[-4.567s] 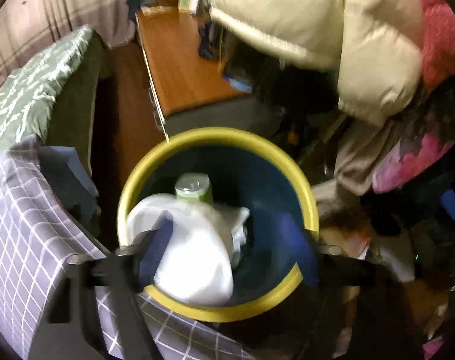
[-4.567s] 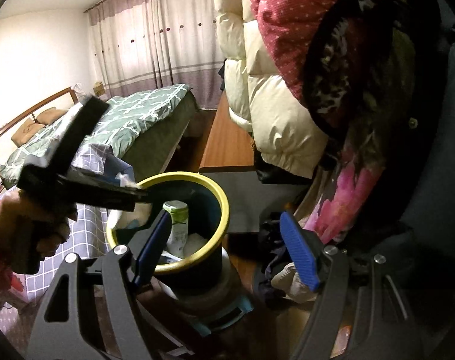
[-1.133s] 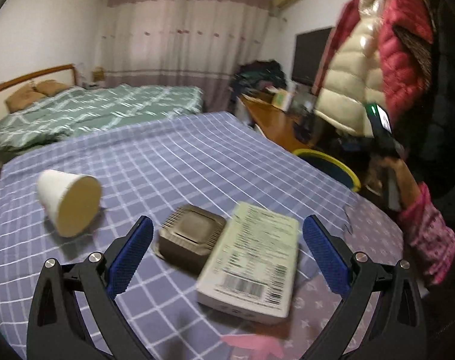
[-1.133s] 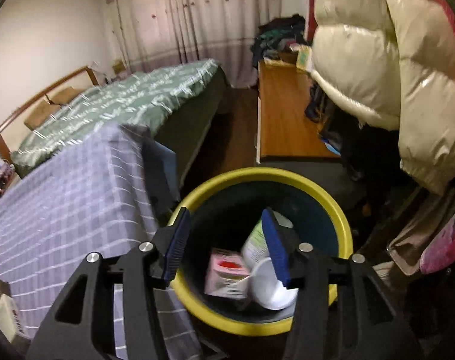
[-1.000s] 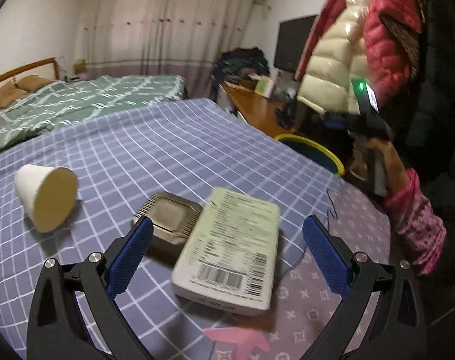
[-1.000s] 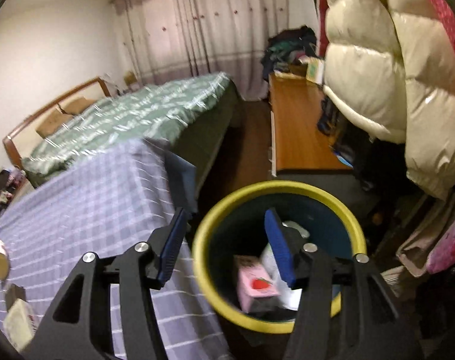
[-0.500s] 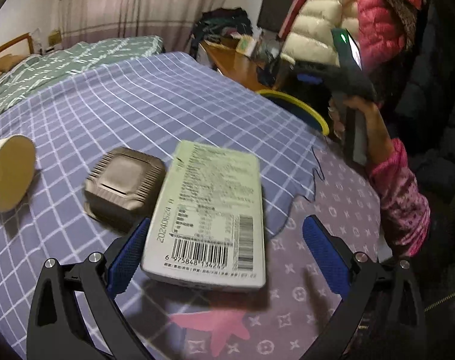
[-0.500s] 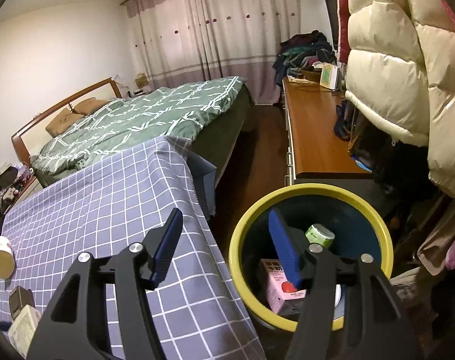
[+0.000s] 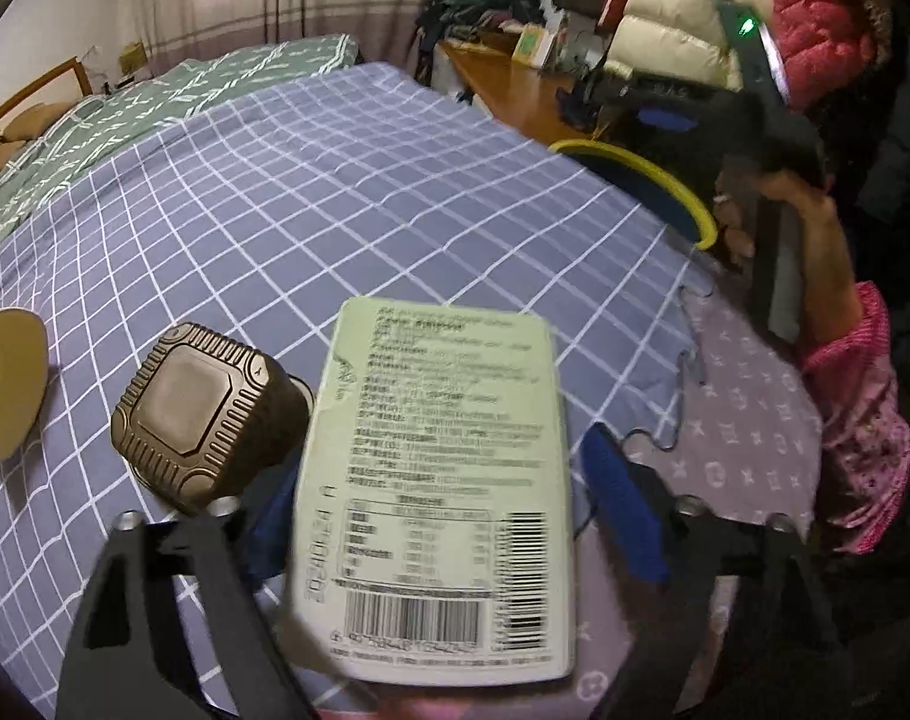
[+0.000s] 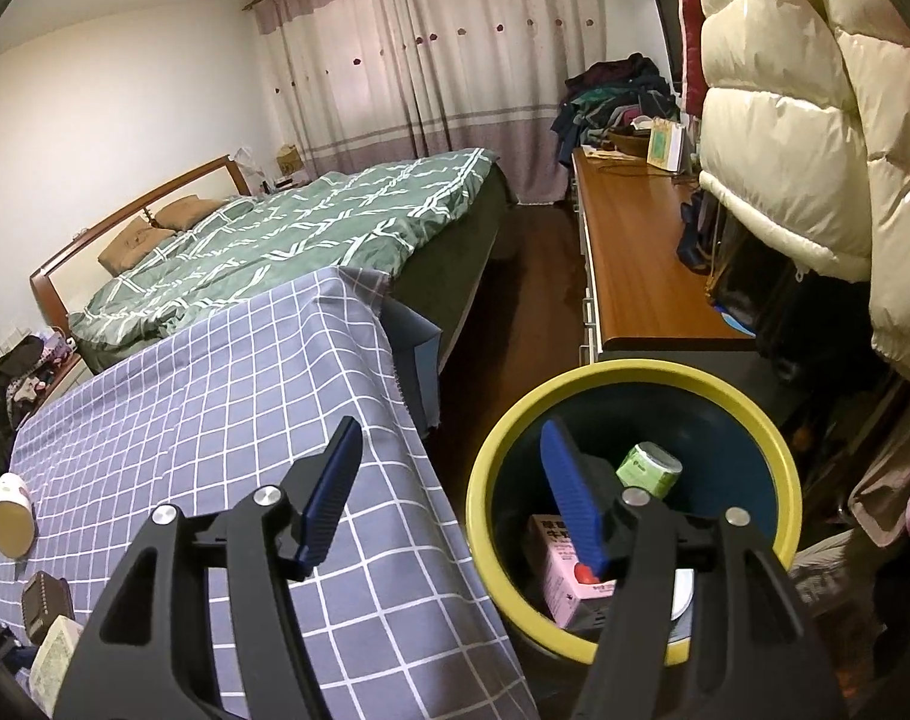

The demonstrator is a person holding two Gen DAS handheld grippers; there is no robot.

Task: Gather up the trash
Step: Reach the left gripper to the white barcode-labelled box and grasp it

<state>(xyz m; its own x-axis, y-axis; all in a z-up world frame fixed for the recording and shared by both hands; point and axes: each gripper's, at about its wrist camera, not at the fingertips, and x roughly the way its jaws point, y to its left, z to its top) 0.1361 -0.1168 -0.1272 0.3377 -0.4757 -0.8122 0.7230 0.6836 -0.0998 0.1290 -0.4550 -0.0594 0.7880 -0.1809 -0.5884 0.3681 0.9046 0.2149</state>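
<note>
The left tool (image 9: 437, 516) has come down over the pale green carton (image 9: 443, 492), which a second ago lay ahead of its wide-spread jaws; now the jaws are closing with the carton between them, though whether the blue pads already press its sides cannot be told from the blurred left wrist view. That suggests the next piece of trash is about to be picked up. The carton is a flat, rounded-corner box with printed text and a barcode, lying on the checked cloth of the tabletop (image 9: 347, 192), touching or just beside a dark ribbed square tub (image 9: 197, 414); a paper cup (image 9: 5, 384) lies tipped over farther left of the carton. The right tool (image 10: 449, 492) stands partly spread and empty above the yellow-rimmed bin (image 10: 778, 462), far from the carton past the tabletop's edge, which already holds a pink carton (image 10: 559, 570) and a green can (image 10: 649, 468).
</note>
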